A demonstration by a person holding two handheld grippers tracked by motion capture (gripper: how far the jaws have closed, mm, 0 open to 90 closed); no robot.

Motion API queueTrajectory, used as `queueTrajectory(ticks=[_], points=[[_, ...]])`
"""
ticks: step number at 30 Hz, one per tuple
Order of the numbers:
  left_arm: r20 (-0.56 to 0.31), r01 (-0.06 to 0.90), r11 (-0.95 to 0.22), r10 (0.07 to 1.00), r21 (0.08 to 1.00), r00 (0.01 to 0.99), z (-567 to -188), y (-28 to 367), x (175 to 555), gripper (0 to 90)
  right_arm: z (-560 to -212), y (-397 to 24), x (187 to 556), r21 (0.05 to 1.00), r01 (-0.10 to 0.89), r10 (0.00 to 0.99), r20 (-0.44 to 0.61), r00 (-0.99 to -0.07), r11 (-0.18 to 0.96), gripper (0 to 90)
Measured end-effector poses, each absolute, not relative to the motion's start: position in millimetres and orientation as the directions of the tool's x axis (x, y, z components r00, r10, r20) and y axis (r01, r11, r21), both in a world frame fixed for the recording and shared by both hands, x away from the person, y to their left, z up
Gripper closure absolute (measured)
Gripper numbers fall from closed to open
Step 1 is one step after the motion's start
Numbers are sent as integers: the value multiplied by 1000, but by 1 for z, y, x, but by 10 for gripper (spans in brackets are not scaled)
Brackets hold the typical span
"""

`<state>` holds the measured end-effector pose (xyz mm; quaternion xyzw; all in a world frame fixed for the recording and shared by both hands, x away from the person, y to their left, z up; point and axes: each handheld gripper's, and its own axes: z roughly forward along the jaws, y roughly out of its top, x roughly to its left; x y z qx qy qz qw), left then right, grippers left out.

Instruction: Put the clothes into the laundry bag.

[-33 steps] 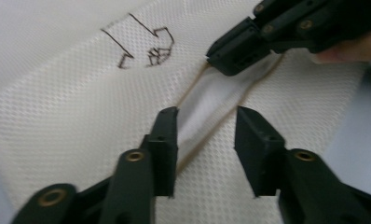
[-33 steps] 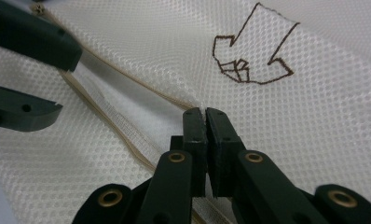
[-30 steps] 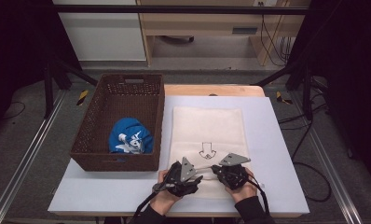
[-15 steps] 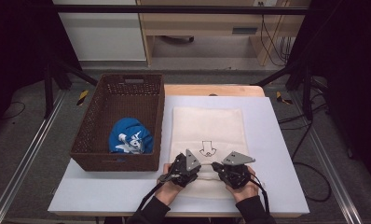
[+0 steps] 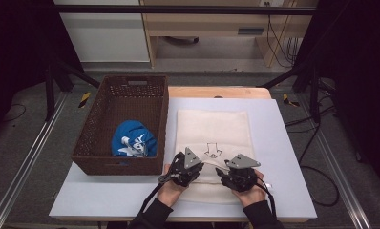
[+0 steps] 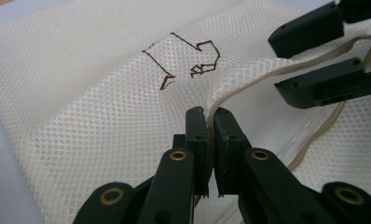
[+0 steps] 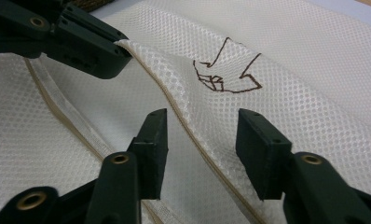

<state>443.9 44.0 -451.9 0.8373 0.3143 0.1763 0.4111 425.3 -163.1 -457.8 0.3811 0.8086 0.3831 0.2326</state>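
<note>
Now the left gripper [image 6: 210,116] pinches the mesh bag's [image 5: 212,129] edge near its arrow [image 6: 186,58]; the right gripper [image 7: 202,140], jaws just opening, straddles that edge loosely.

We find no words, brands or numbers that can be read. The one sign is a dark brown outlined arrow [image 5: 213,150] drawn on the cream mesh bag [image 5: 212,125] that lies on the counter; in the high view it points toward the person's edge. We see the same arrow in the left gripper view [image 6: 183,59] and in the right gripper view [image 7: 228,70]. The white print on the blue cloth [image 5: 133,141] in the basket [image 5: 93,131] is too small for us to read
</note>
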Motion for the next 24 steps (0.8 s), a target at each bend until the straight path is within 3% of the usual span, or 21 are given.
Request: queueTrajectory(ticks=[5, 6, 8, 10, 14, 17, 24], points=[[40, 377, -467, 668, 800, 743, -453, 44, 443, 835, -459, -159, 429, 769, 462, 804, -110, -584, 441, 667], [23, 378, -461, 659, 803, 752, -453, 45, 443, 805, -459, -159, 429, 771, 461, 805, -110, -583, 439, 756], [18, 377, -455, 656, 807, 754, -452, 46, 441, 782, -459, -160, 430, 771, 464, 802, -98, -589, 435, 793], [2, 372, -440, 648, 817, 761, -450, 50, 437, 695, -456, -162, 429, 780, 463, 801, -80, -594, 421, 870], [-42, 362, -378, 640, 852, 767, -440, 67, 415, 675, -454, -163, 429, 785, 455, 804, -90, -588, 420, 874], [-53, 355, -369, 625, 859, 779, -440, 71, 405, 780, -453, -163, 428, 792, 451, 807, -86, -584, 411, 874], [-66, 383, -442, 581, 811, 811, -467, 59, 390, 889, -441, -167, 427, 834, 413, 821, -79, -566, 365, 874]])
